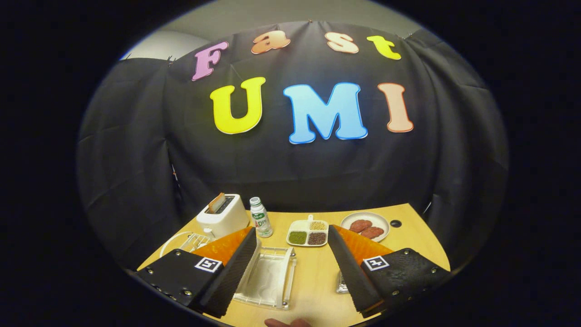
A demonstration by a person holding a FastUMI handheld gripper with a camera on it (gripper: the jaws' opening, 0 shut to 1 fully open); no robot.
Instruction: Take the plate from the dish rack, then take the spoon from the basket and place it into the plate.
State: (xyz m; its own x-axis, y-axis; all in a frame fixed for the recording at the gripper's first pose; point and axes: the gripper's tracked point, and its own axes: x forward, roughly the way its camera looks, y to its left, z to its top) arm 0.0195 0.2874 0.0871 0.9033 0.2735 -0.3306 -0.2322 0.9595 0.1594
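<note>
Fingertip [287, 323] nearest; claw [290, 256] released, empty, above clear tray [268, 276]; dish rack [193, 241] beyond left finger, its white plate [171, 240] seemingly thin, rigid, slippery, breakable: grip exposed rim.

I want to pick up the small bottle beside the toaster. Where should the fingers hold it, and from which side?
Probably the middle of the bottle, below the cap, coming straight from the front. It stands upright, so the open gripper can close on its two sides. The toaster stands close on one side; the divided dish leaves more room on the other.
</note>
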